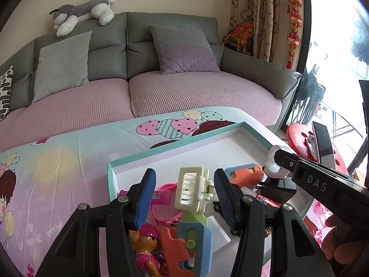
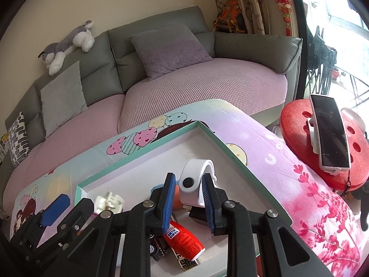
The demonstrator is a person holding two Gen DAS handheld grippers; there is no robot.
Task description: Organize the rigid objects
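A white tray with a teal rim (image 1: 175, 147) lies on the cartoon-print cover and holds several toys. My left gripper (image 1: 184, 191) is open over its near left part. A cream hair claw clip (image 1: 190, 189) sits between the blue pads, clear of the left pad. In the right wrist view the clip (image 2: 108, 203) is blurred. My right gripper (image 2: 188, 198) stands open over the tray (image 2: 143, 152), with a white looped band with a black stud (image 2: 192, 184) between the pads and a gap at the left pad. The band (image 1: 274, 161) also shows in the left wrist view.
In the tray lie a pink toy figure (image 1: 145, 242), orange and blue plastic pieces (image 1: 184, 237), pink glasses (image 1: 166, 214), a red tube (image 2: 182, 240), a toy car (image 2: 156, 249) and a black block (image 2: 198, 214). A red stool (image 2: 297, 120) with a phone (image 2: 329, 133) stands right. A sofa (image 1: 161, 92) is behind.
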